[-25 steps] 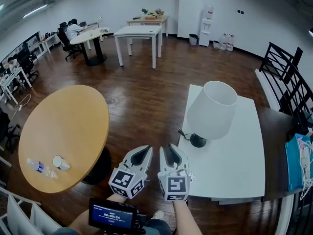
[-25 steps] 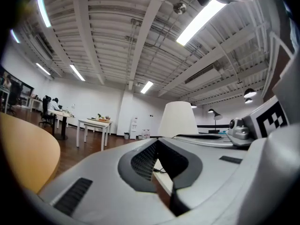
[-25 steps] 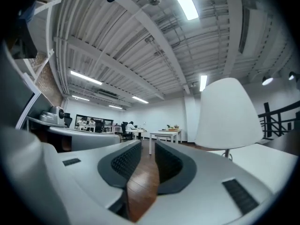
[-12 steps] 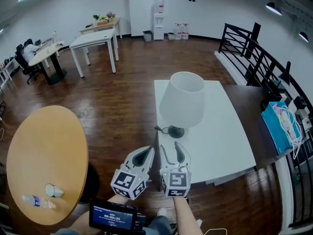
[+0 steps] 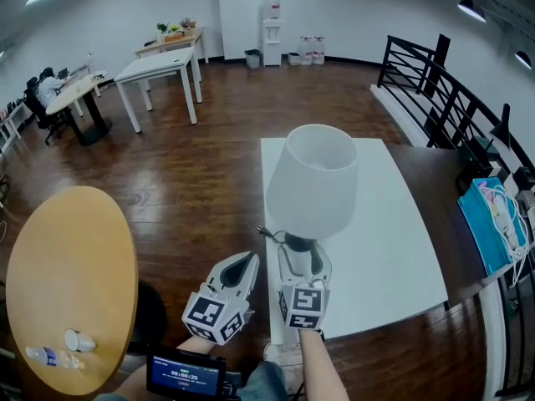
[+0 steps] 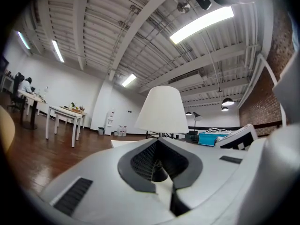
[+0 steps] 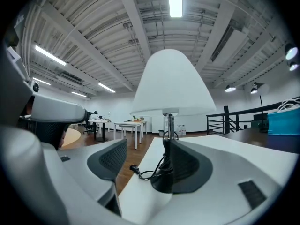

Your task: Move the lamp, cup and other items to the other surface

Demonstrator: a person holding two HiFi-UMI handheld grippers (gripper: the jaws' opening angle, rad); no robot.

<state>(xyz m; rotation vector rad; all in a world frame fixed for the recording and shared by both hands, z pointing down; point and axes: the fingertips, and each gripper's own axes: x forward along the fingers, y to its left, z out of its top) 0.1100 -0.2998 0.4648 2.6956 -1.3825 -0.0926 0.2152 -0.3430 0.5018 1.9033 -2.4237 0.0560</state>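
A lamp with a white shade [image 5: 312, 182] and a black base [image 5: 298, 242] stands near the front left corner of the white table [image 5: 393, 224]. My right gripper [image 5: 303, 261] is open and its jaws have just been opening. They reach to either side of the base without pressing on it. In the right gripper view the lamp [image 7: 171, 86] rises close ahead of the gripper [image 7: 145, 165], its cord coiled by the base. My left gripper [image 5: 242, 266] is shut and empty, left of the table's edge. A paper cup [image 5: 79, 341] and a bottle [image 5: 42, 356] lie on the round wooden table [image 5: 67, 266].
A blue bag [image 5: 493, 224] sits on a dark counter right of the white table, with a black railing [image 5: 451, 90] behind it. White desks [image 5: 159, 65] and a seated person [image 5: 50, 86] are far back. A small screen [image 5: 185, 376] is at the bottom edge.
The view has swung from the round table toward the white table. Both grippers moved forward; the right one opened its jaws and came up to the lamp's base. The left stayed shut.
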